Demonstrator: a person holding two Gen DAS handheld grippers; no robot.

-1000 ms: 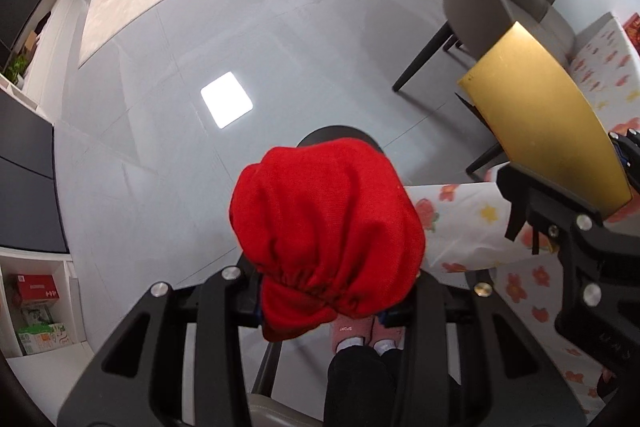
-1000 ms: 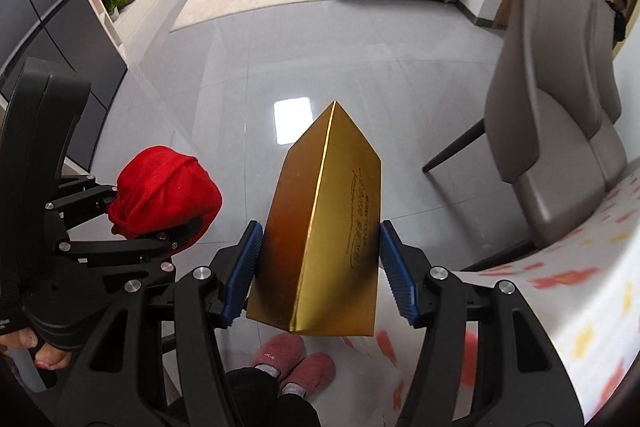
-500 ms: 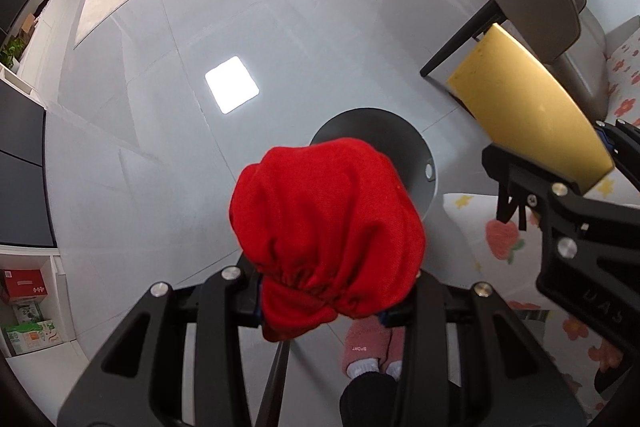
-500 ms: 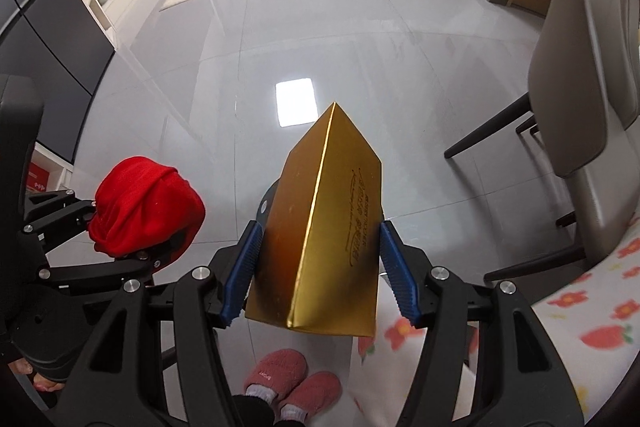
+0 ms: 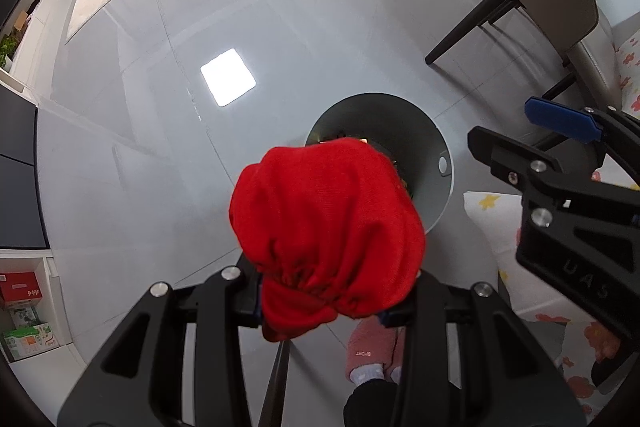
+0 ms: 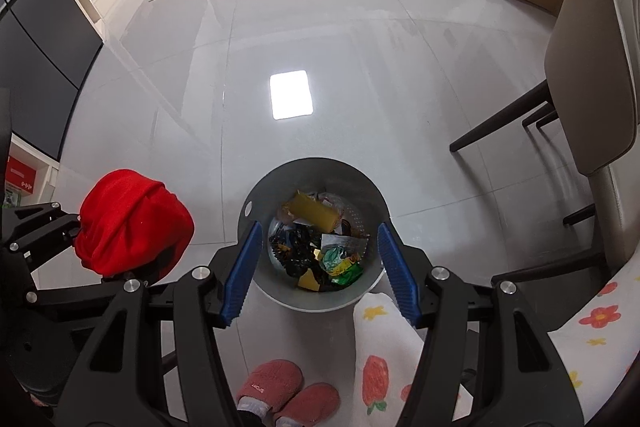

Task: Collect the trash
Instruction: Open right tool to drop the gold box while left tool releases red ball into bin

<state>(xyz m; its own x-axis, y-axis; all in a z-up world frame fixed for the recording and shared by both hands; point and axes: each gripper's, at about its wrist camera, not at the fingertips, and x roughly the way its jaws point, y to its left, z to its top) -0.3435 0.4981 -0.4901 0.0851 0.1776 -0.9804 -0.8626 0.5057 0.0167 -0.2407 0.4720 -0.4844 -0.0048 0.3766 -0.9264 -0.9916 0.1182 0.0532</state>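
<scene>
A: Fingers of the right gripper stood apart over the grey bin, with nothing between the blue pads. Did you read it the same?

B: Yes. The gold box that had sat between those pads half a second before lay down inside the bin, on top of the wrappers, well below the fingertips and toward the far side of the rim.

A: And the left gripper?

B: Clamped on the red cloth bundle. The gathered hem sat pinched between the fingers and the rounded bulk bulged out beyond the tips.

A: Where was the bundle relative to the bin?

B: In the left wrist view it covered the near part of the bin's mouth. In the right wrist view it hung to the left of the bin, beside the rim rather than over the opening, so I could not tell which it was.

A: Anything else near?

B: Pink slippers stood on the grey floor just below the bin, a flowered tablecloth edged in at the right, and a grey chair stood beyond it.
</scene>
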